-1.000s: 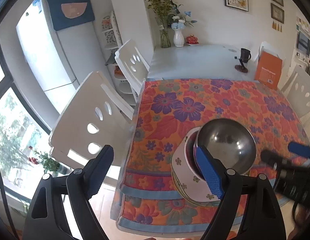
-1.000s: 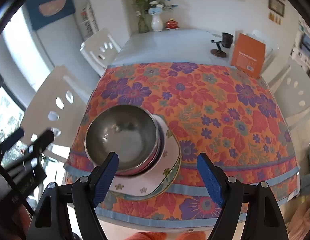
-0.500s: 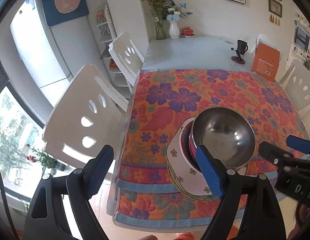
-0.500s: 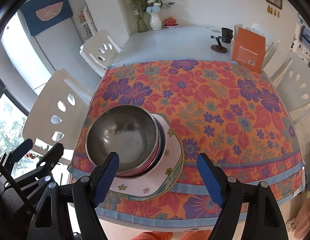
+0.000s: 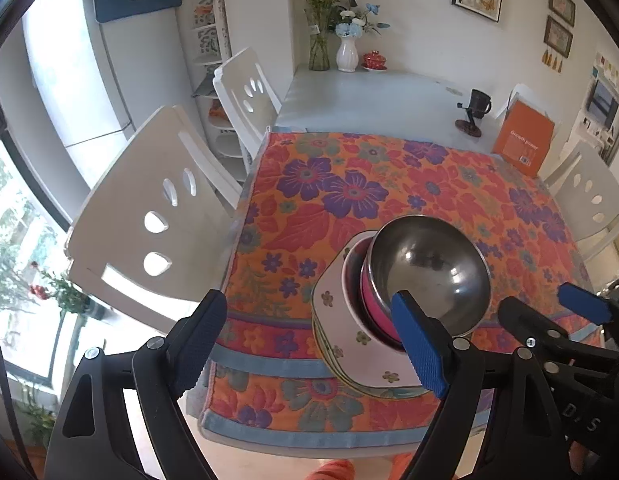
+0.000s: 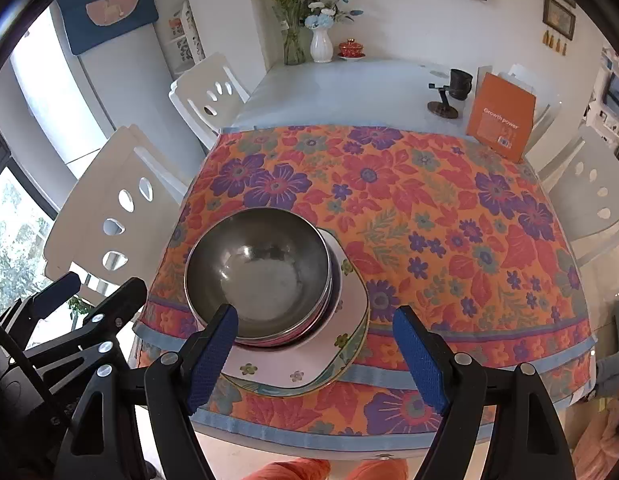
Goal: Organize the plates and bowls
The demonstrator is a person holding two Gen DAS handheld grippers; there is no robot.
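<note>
A steel bowl (image 5: 429, 268) (image 6: 261, 276) sits nested on a pink bowl (image 5: 373, 308), on a stack of square floral plates (image 5: 349, 344) (image 6: 309, 364) near the table's front left corner. My left gripper (image 5: 309, 344) hovers open above the table's left front edge, its right finger in front of the bowls, nothing between the fingers. My right gripper (image 6: 315, 356) hangs open above the stack's near edge, empty. Each gripper shows at the side of the other's view: the right gripper (image 5: 549, 320), the left gripper (image 6: 93, 292).
A flowered cloth (image 6: 429, 220) covers the near half of the table. White chairs (image 5: 157, 216) (image 6: 589, 196) stand at both sides. At the far end are an orange book (image 6: 501, 116), a dark cup on a stand (image 6: 449, 92) and flower vases (image 6: 321, 44).
The left view has tilted slightly, so the table and stack sit a little further up-right in it. The bowls and plates have not moved. Both grippers stay open.
</note>
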